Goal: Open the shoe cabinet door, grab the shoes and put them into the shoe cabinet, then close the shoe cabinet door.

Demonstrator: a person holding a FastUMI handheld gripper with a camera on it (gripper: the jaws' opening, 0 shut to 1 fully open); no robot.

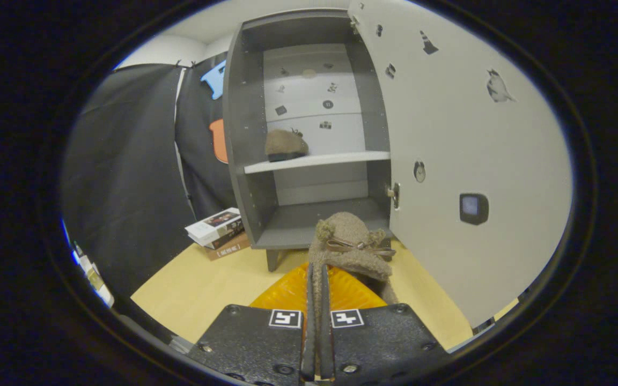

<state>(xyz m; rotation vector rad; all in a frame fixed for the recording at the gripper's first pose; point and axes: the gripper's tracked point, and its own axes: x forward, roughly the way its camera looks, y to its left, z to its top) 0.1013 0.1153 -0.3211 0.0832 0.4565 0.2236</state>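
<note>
Jaws are seen pressed nearly together, pinching the edge of a fuzzy brown slipper (pixel 353 247) at the gripper (pixel 317 284), so that the slipper with its small bow is held just ahead of the tips, above an orange object (pixel 287 292) lying on the yellow desk (pixel 201 284). Beyond it the cabinet (pixel 244 134) is found open, its door (pixel 464 161) swung wide to the right, and the matching slipper (pixel 285 145) is already set on the upper shelf (pixel 317 161). A stack of books (pixel 218 229) is seen beside the cabinet's foot. The step in hand is judged to be the carrying of the second shoe; a lift and forward reach onto a shelf is called for next, then release, withdrawal, and closing of the door.
</note>
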